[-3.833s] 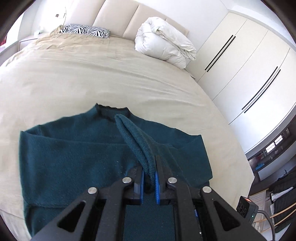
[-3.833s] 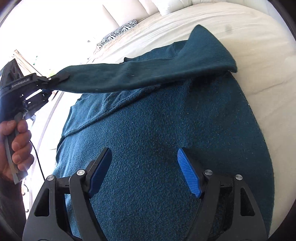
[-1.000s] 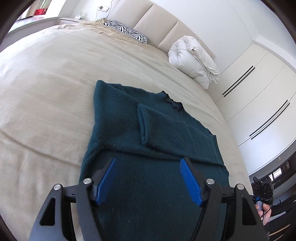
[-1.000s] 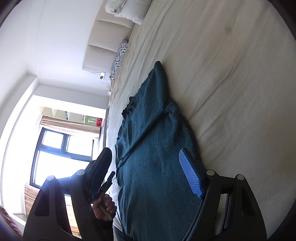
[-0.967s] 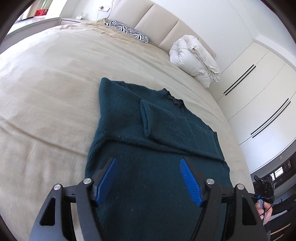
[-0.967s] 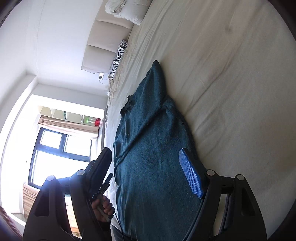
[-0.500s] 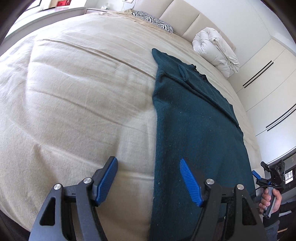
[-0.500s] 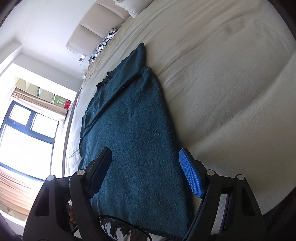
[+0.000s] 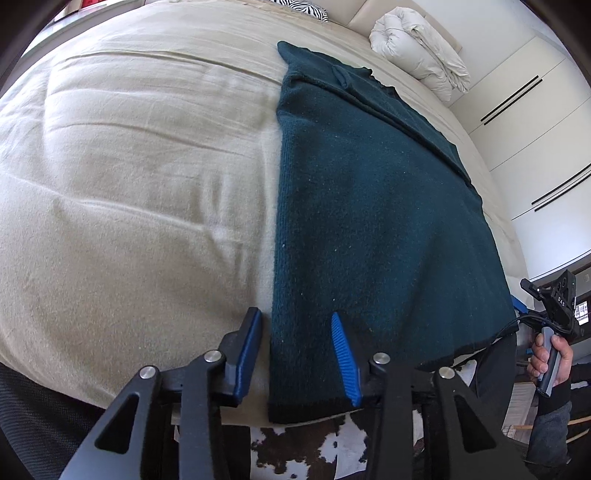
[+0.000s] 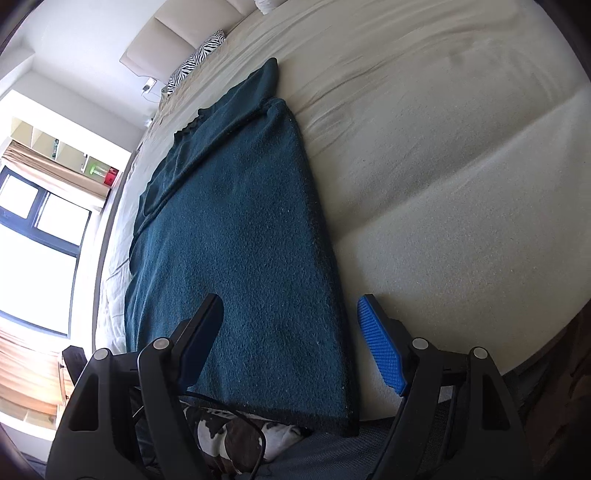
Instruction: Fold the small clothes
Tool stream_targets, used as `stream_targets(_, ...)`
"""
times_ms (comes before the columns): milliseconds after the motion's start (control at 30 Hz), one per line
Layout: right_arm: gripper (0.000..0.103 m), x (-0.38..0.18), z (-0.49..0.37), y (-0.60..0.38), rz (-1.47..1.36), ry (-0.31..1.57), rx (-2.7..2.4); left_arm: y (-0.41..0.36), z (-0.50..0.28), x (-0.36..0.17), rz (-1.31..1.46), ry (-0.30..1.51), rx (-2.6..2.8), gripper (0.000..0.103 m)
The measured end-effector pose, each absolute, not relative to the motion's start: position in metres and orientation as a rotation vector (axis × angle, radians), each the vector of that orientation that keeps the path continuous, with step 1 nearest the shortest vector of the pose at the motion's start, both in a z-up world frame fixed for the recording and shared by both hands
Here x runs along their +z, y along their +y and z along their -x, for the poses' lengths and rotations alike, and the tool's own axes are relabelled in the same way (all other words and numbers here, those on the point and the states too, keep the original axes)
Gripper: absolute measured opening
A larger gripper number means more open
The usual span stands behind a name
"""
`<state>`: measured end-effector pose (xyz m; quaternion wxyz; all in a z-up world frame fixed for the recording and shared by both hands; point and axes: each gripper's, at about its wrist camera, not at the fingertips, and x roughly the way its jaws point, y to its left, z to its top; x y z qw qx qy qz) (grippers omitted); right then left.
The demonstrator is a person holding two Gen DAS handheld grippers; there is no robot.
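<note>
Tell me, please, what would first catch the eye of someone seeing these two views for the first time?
The dark teal sweater dominates, spread flat down the beige bed with its sleeves folded in and its hem at the near edge. The left gripper and right gripper each sit open astride one bottom corner of it. Farther off, a rolled white duvet lies by the headboard.

I can't see the sweater (image 9: pixel 369 221) hem's middle — the left gripper (image 9: pixel 295 354) covers it — and the zebra pillow (image 9: pixel 303 5) is cut off at top.
</note>
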<state>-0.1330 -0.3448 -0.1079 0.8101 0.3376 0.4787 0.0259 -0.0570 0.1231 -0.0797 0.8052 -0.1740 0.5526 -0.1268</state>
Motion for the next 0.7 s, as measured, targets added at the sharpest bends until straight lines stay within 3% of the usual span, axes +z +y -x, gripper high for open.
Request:
stream_targets(67, 0.075, -0.106, 0.136, -0.342, -0.704, 1.037, 0.059, 0.124, 0.056, -0.081, 0.381, 1.202, -0.279, 0.03)
stream_targets(367, 0.074, -0.103, 0.149, -0.335, -0.679, 1.07, 0.076, 0.126, 0.055, -0.082, 0.405, 1.234, -0.3, 0.029)
stream_targets(533, 0.073, -0.101, 0.154, -0.337, -0.674, 1.096, 0.068, 0.125, 0.056, -0.083, 0.392, 1.248, -0.32, 0.01)
stream_targets(700, 0.07, -0.1, 0.159, -0.338, -0.658, 1.141, 0.069, 0.123, 0.056, -0.083, 0.378, 1.251, -0.335, 0.009)
